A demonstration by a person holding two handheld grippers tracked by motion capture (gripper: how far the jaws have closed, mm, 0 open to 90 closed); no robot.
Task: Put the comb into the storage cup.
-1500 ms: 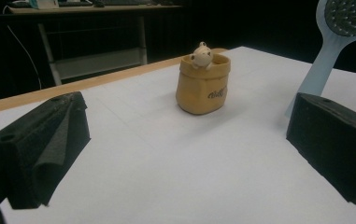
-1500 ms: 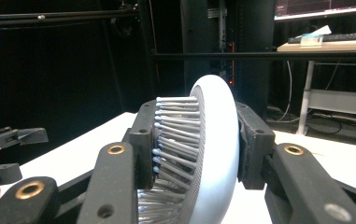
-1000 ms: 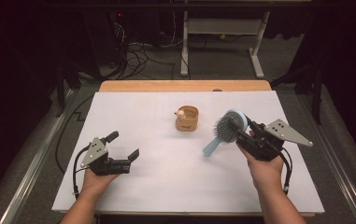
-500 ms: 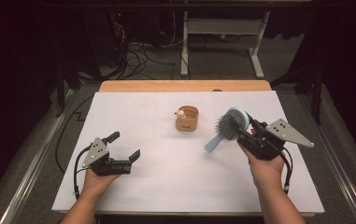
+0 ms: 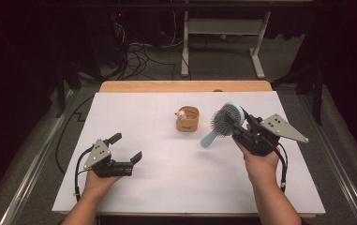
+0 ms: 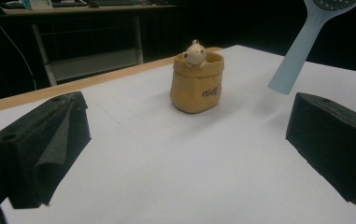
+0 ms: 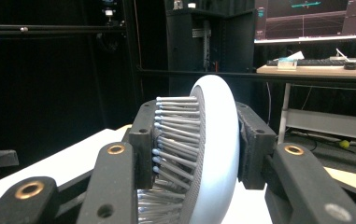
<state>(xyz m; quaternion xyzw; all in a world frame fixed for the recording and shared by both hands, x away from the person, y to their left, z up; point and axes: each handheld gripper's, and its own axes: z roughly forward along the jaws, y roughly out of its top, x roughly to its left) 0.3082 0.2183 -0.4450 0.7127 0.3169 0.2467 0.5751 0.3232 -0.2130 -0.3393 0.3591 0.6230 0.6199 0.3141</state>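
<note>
Right gripper (image 5: 234, 125) pinching a pale blue hairbrush (image 5: 223, 123) in the air, right of the table's middle.

Its jaws clamp the brush's round head, one pad on the bristles, the other on the smooth back, and the handle slants down to the left, its tip clear of the white table (image 5: 167, 183) and just right of the small tan pouch (image 5: 188, 119). That pouch stands upright near the table's centre with a little pale figure (image 5: 181, 114) peeking over its rim. The left gripper (image 5: 125, 149) rests low at the near left, jaws spread wide with nothing between them, well apart from the pouch.
</note>
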